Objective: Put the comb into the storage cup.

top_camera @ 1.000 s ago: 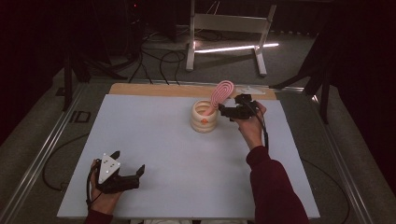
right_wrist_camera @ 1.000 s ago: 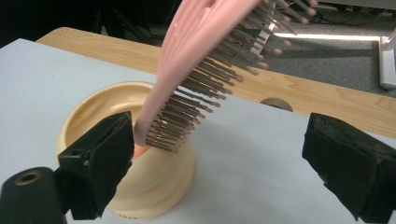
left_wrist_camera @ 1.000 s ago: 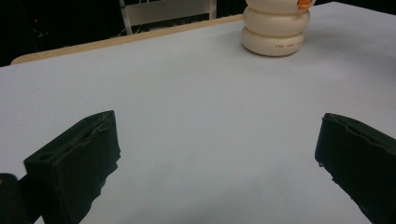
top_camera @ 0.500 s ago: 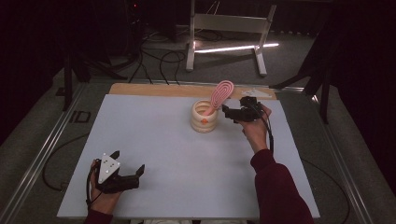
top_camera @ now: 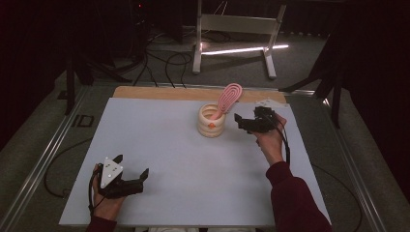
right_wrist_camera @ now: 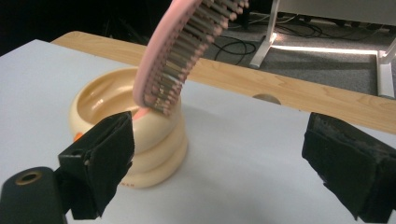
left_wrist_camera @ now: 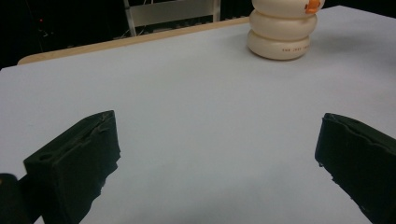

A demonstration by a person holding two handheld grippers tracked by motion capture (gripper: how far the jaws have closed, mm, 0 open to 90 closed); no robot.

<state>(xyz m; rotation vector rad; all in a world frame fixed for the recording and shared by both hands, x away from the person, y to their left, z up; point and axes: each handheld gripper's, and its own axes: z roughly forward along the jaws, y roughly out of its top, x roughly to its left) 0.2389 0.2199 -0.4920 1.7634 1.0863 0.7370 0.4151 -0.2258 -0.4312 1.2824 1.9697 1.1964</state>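
Note:
A cream ringed cup [top_camera: 211,123] stands upright near the table's far middle, with a small orange mark on its side. A pink hairbrush [top_camera: 228,98] stands in it handle down, its head leaning out to the right. In the right gripper view the cup [right_wrist_camera: 140,140] is close ahead at left and the hairbrush [right_wrist_camera: 187,51] tilts over its rim, bristles facing me. My right gripper [top_camera: 242,123] hovers open just right of the cup, holding nothing. My left gripper [top_camera: 138,178] rests open at the near left of the table, far from the cup [left_wrist_camera: 282,28].
The light grey table top [top_camera: 183,159] has a wooden strip [top_camera: 159,93] along its far edge. Behind the table, cables [top_camera: 159,58] lie on the floor beside a white metal stand [top_camera: 237,29]. Metal rails [top_camera: 43,159] run along both sides of the table.
My right gripper has drawn back to the right, away from the hairbrush, which stays leaning in the cup. The left gripper has not moved.

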